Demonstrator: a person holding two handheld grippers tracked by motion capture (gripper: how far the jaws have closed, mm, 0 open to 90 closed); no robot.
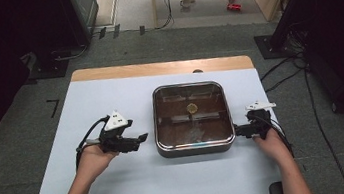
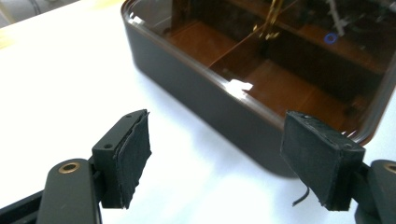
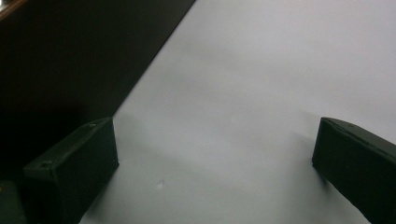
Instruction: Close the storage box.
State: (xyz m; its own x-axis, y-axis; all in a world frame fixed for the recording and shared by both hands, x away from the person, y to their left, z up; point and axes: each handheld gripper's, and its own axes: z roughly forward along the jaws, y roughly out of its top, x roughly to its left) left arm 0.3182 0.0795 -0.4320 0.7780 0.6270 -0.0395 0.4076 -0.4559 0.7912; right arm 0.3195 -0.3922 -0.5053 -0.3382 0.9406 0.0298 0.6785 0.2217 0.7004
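step: flank lidded box [image 1: 192, 118] on counter [image 1: 121, 184] | left tongs [image 1: 141, 138] wide, empty; right tongs [image 1: 237, 129] wide, empty | tip: close in level, square on both side walls

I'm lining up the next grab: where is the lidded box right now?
In the high view the lidded box sits mid-table on the white sheet, between the left tongs and the right tongs, both open beside it.

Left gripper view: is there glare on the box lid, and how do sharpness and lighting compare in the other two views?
Left gripper view: bright glare patches on the clear lid of the box, pads in front slightly soft. Right gripper view: dim, the box wall nearly black, a soft shadow on the white table sheet. High view: room edges dark, faint reflections on the lid, overall low resolution.
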